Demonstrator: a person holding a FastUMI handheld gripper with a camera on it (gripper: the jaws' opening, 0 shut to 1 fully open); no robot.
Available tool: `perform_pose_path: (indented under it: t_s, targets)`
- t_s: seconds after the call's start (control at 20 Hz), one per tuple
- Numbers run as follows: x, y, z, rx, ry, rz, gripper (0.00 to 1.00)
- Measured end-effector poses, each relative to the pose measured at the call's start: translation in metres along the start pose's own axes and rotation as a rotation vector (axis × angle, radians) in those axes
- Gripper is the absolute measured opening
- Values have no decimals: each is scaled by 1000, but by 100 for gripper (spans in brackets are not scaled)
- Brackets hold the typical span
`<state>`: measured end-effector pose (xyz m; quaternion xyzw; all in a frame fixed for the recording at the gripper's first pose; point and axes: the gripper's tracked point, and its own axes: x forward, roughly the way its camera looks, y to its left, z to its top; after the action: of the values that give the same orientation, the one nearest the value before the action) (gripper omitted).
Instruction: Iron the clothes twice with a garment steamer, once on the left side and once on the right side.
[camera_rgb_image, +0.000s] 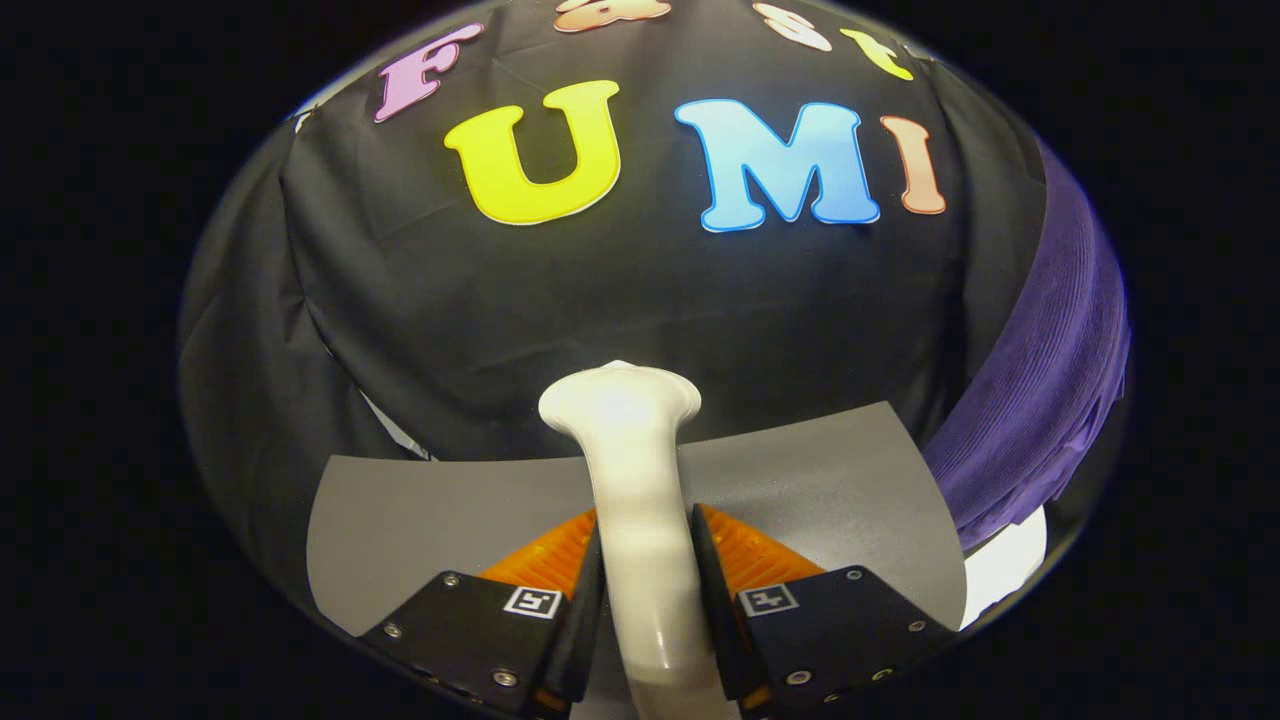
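- White steamer (640, 500) is clamped between both fingers of the gripper (645, 590), head pointing to 12 o'clock.
- Purple garment (1040, 400) hangs at 3 o'clock, apart; both passes look undone.

Gripper (645, 570) seen from its own camera, at the bottom of the gripper view. Two jaws, each carried on a flat dark plate with angled, faceted edges; the plates taper inward toward one another. Small round silver screw heads sit along the plates' edges, several per plate. One small square white tag with a black blocky pattern is fixed at the inner top corner of each plate. Ahead of the plates, the inner gripping faces show fine parallel ribbing. Thin dark wedge-like inner edges run along the gap between the plates.
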<state>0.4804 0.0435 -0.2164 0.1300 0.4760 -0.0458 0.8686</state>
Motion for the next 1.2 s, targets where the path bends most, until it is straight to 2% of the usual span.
perform_pose_path:
  t_s: [0.2, 0.45, 0.95, 1.2]
  targets:
    - [-16, 2, 3, -23, -53, -1, 42]
    - [-61, 1, 2, -15, -215, 29, 37]
    - [-216, -25, -2, -66, -557, 71, 36]
    - [-262, -58, -45, -110, -657, 60, 36]
